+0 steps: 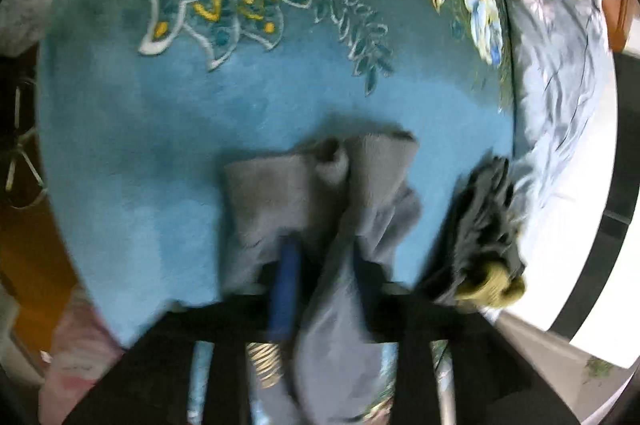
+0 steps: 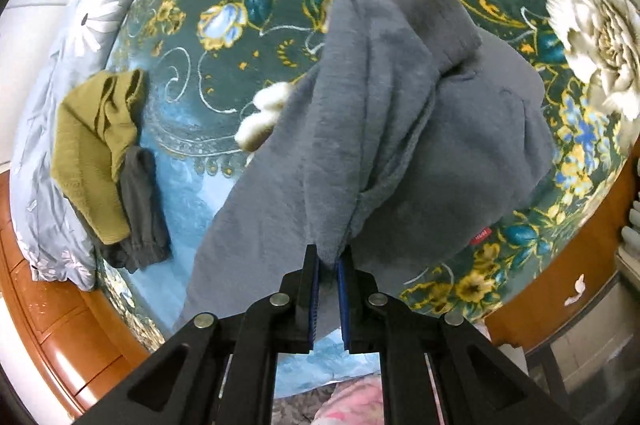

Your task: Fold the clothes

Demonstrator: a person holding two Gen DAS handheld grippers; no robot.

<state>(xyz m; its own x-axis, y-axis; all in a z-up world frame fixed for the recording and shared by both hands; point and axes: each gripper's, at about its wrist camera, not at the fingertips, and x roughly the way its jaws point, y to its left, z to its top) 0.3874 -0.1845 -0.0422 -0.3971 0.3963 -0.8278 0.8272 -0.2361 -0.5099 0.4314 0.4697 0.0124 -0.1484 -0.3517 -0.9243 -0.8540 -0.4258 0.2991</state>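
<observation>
Right gripper (image 2: 329, 267): we see blue pads nearly closed, pinching fold of grey fleece garment (image 2: 400, 129), which drapes ahead of jaws over floral blanket (image 2: 208, 73). Left gripper (image 1: 320, 265): we see jaws clamped on same grey fleece (image 1: 320, 193), cloth bunched between blue fingers (image 1: 285, 289); frame blurred. Olive-and-dark-grey clothes pile (image 2: 108, 165) lies far left of right gripper, beside pale floral quilt (image 2: 52, 97).

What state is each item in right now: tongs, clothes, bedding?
Left tongs: shut on grey garment.
Right tongs: shut on grey garment.
Grey garment: bunched, lifted at gripped edges.
Olive garment: crumpled, lying on the blanket.
Dark grey garment: crumpled, partly under olive garment.
Floral blanket: spread flat.
</observation>
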